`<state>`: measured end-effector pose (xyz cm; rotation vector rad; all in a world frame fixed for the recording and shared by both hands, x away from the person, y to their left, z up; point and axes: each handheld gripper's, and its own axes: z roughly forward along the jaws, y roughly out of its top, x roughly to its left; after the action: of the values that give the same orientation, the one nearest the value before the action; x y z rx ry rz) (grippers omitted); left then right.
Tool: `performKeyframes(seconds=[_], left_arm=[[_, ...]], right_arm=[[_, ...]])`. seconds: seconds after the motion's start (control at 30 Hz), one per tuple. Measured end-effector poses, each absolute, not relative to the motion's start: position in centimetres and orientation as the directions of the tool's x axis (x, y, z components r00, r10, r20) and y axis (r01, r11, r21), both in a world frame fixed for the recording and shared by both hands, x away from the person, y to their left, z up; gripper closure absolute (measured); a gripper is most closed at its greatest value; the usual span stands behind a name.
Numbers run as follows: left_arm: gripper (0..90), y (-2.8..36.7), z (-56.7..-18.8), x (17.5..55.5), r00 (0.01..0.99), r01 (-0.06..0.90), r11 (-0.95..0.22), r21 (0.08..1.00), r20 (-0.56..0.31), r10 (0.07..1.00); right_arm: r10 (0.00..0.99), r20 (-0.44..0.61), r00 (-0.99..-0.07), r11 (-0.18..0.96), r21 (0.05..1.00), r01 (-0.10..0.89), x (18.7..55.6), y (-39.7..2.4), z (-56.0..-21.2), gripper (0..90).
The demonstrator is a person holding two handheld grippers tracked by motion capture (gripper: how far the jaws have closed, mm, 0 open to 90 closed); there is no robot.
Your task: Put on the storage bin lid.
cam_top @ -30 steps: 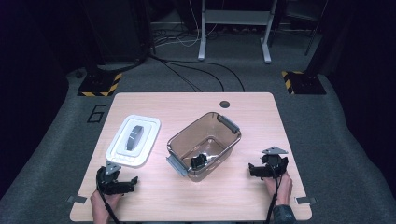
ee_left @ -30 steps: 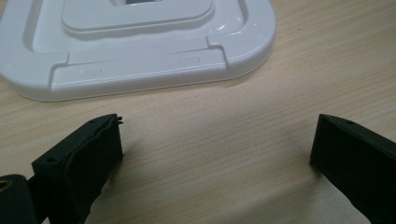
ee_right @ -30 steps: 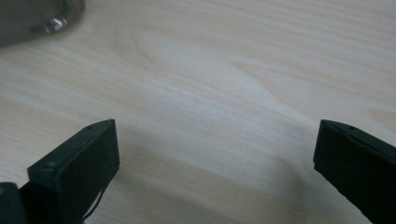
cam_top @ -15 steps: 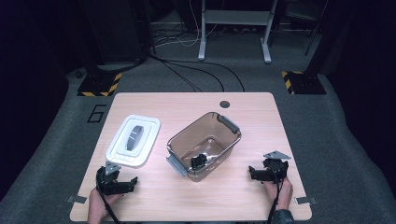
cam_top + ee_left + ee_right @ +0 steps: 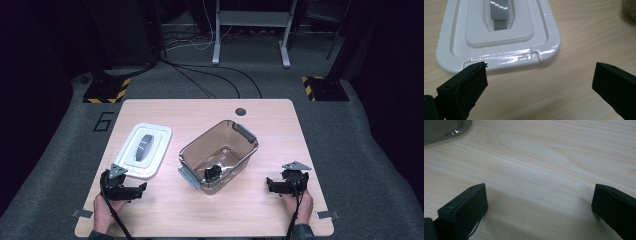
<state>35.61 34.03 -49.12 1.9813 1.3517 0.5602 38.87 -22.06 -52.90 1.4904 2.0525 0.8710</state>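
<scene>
A clear brownish tub (image 5: 235, 137) with grey handles stands in the middle of the table, and a small black object (image 5: 213, 173) lies inside it. To its left lies its white lid (image 5: 150, 162) with a grey handle; the lid (image 5: 499, 32) is just ahead of my left gripper. My left gripper (image 5: 136, 190) (image 5: 540, 75) rests near the front left, jaws wide apart and empty. My right gripper (image 5: 271, 185) (image 5: 539, 197) rests at the front right, open over bare wood, with the tub's corner (image 5: 444, 128) far ahead to its left.
The wooden table (image 5: 280, 125) has a dark round hole (image 5: 241, 111) near its far edge. Grey carpet surrounds it, with cables and stand legs (image 5: 250, 30) on the floor behind. Bare wood lies between the tub and each gripper.
The right gripper has shifted very slightly toward the table's front edge. Nothing else has visibly moved.
</scene>
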Motion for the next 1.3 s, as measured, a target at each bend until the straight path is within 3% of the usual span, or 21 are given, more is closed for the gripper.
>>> performKeyframes(seconds=[0.6, 1.3], left_arm=[[0.0, 33.8, -48.1, 41.8, 0.397, 0.647, -0.276, 0.711, -0.004, 0.918], [1.4, 33.4, -49.6, 47.1, 0.317, 0.673, -0.237, 0.701, 0.016, 0.948]], right_arm=[[0.952, 0.002, -0.307, 0.212, 0.719, 0.662, 38.9, -22.1, -52.9, 0.3], [0.949, -0.001, -0.316, 0.219, 0.722, 0.656, 38.9, -22.1, -52.9, 2.4]])
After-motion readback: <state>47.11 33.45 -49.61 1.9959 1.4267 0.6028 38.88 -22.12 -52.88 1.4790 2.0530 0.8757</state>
